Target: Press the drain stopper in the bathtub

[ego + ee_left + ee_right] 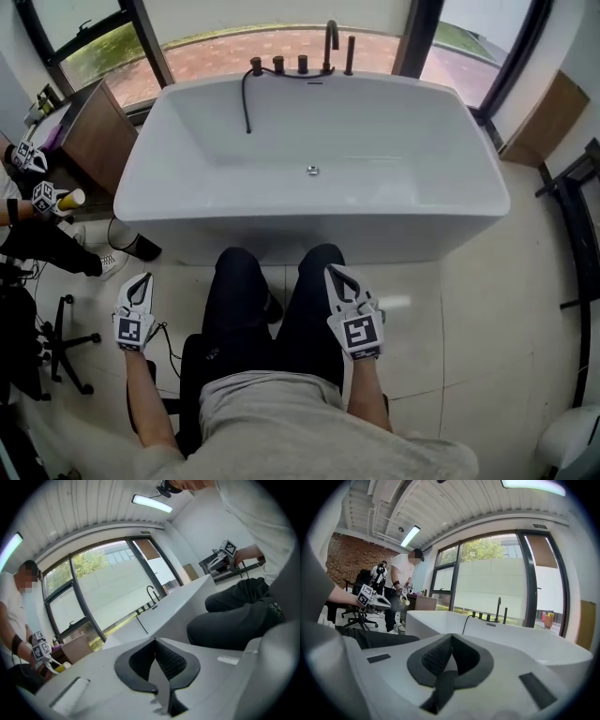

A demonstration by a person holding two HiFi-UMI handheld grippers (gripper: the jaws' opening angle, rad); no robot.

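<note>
A white bathtub (187,202) stands in front of me under the window, and it looks dry. Its small round metal drain stopper (312,170) sits on the tub floor near the middle. Both grippers hang low over the tiled floor on my side of the tub, well short of its near rim. My left gripper (141,282) is beside my left knee, jaws shut with nothing between them. My right gripper (338,274) rests by my right knee, also shut and holding nothing. The left gripper view shows the left gripper (155,642) pointing at the tub's outer wall; the right gripper (451,637) faces the tub (525,637).
Dark taps and a spout (330,45) line the tub's far rim, with a black hose (247,98) hanging inside. A wooden cabinet (98,136) stands at left, where another person (37,234) holds grippers. There is an office chair base (66,347) at left and a black rack (572,216) at right.
</note>
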